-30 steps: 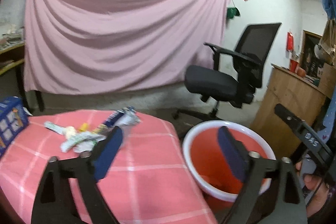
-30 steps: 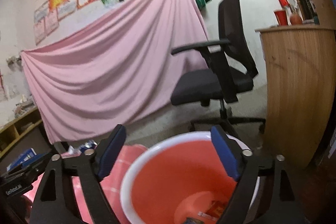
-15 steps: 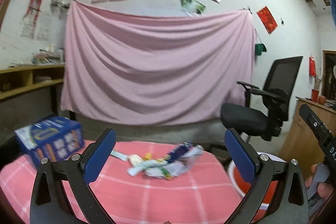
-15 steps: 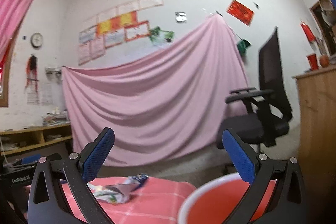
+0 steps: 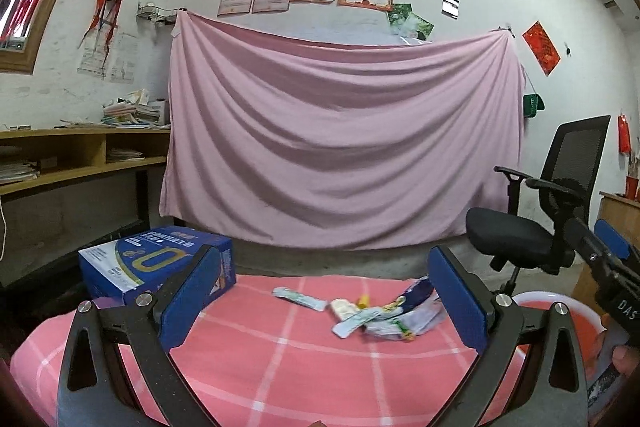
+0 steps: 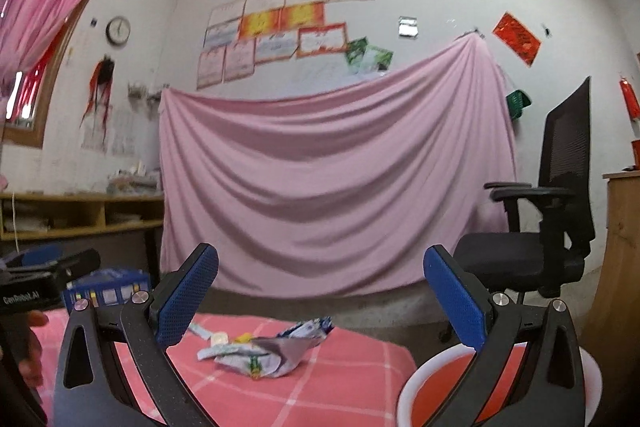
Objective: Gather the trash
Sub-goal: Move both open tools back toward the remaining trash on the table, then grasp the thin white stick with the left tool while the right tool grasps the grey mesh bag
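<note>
Left tool (image 5: 324, 297) level, spread wide, right tool (image 6: 320, 293) likewise, above wrappers (image 5: 384, 315).

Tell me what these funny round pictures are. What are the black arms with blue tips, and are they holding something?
A person holds a grabbing tool in each hand, and each tool carries a little camera looking out between its two blue-padded jaws. That wide lens bends the room round. One picture comes from the left gripper, the other from the right gripper. Both sets of jaws stand wide apart and hold nothing. In front of them is a table with a pink checked cloth. On it lie a small heap of wrappers, which is the trash to collect, and a blue box. Beside the table, to the right, stands a red bucket with a white rim. Behind it are an office chair and a pink sheet on the wall.
</note>
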Available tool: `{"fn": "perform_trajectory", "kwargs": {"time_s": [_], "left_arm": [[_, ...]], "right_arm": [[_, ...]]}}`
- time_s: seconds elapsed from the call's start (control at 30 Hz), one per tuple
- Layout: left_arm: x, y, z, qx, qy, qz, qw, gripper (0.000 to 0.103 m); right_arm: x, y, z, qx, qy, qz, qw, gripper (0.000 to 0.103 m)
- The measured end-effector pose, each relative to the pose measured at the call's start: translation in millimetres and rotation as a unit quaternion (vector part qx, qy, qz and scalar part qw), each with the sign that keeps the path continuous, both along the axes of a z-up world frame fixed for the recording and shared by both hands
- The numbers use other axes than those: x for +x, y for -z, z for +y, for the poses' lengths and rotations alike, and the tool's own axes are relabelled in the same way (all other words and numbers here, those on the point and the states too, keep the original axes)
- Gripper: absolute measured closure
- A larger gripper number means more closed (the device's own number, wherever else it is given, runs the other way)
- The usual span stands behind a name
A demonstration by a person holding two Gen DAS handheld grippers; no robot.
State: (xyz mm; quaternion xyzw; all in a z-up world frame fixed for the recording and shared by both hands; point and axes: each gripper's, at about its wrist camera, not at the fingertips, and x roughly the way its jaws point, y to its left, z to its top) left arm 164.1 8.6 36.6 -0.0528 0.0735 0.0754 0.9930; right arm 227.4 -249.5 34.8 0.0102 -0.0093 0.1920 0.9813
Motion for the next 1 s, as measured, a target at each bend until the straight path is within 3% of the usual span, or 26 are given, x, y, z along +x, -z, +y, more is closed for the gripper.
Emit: {"fn": "perform_trajectory", "kwargs": {"time_s": [0.3,0.53,0.77,0.93,1.0], "left_arm": [[25,16,16,0.012,0.009,0.007,0.9999,0.002],[60,28,22,0.02,0.035,0.032,0.9987,0.002],[111,46,35,-0.009,0.06,0.131,0.9895,0.002],[147,62,42,-0.047,0.098,0.209,0.9718,0.003],[157,65,42,-0.055,0.112,0.225,0.9664,0.005]], "right_arm": [[30,21,36,-0.063,-0.008,0.065,0.996,0.0],[66,40,49,-0.098,-0.009,0.14,0.985,0.0],[110,59,55,-0.099,-0.024,0.258,0.961,0.0],[128,69,62,-0.1,-0.034,0.304,0.947,0.001],[133,73,64,-0.099,-0.039,0.32,0.941,0.007]]}}
